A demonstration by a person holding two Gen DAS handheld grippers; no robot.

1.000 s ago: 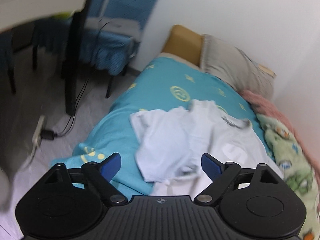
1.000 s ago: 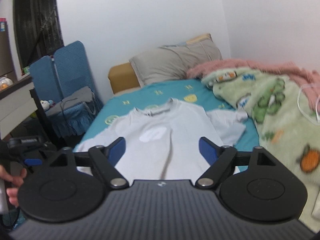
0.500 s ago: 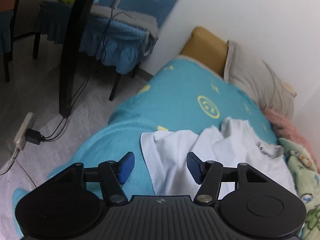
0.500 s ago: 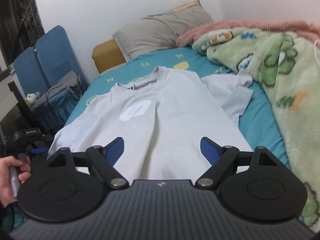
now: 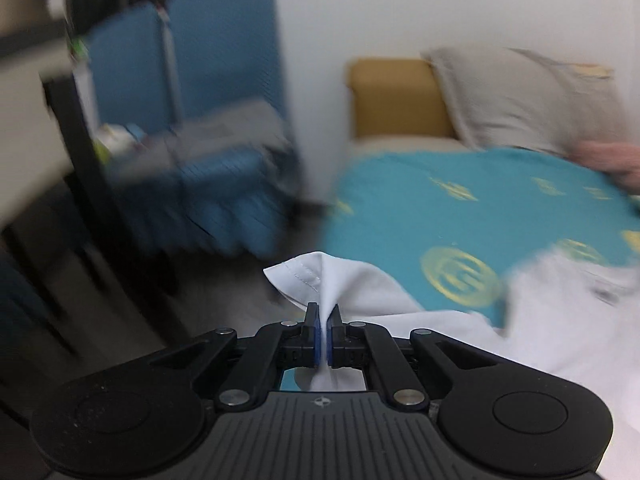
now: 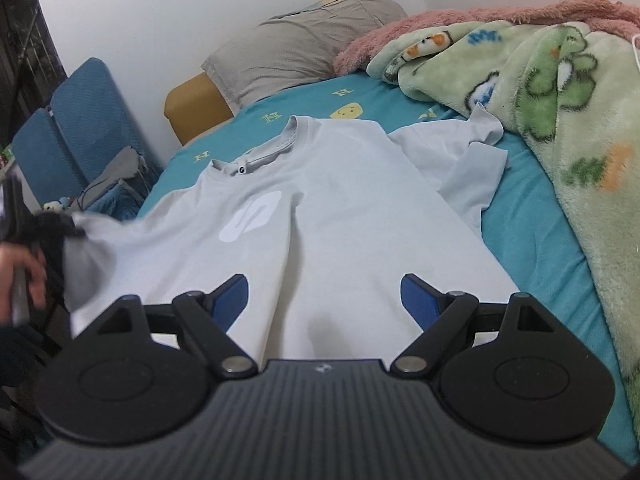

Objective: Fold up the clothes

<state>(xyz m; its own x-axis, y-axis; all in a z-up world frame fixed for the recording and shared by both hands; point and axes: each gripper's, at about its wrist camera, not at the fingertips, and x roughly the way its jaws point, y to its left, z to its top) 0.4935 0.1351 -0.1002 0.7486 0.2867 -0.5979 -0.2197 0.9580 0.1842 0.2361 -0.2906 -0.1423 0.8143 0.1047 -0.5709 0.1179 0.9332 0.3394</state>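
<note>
A white T-shirt lies chest up on the teal bedsheet, collar toward the pillow, a pale logo on the chest. My left gripper is shut on the shirt's left sleeve, whose hemmed edge sticks up out of the pinch; the rest of the shirt trails off to the right. In the right wrist view that same left gripper and a hand show at the left edge, pulling the sleeve outward. My right gripper hovers open over the shirt's lower part, nothing between its fingers. The right sleeve lies crumpled.
A green cartoon blanket with a pink fleece behind it fills the bed's right side. A grey pillow and a tan headboard stand at the head. Blue chairs and a dark table leg stand left of the bed.
My left gripper swung left to the sleeve and closed on it, lifting it off the bed edge. My right gripper sank closer over the shirt's lower part, still open.
</note>
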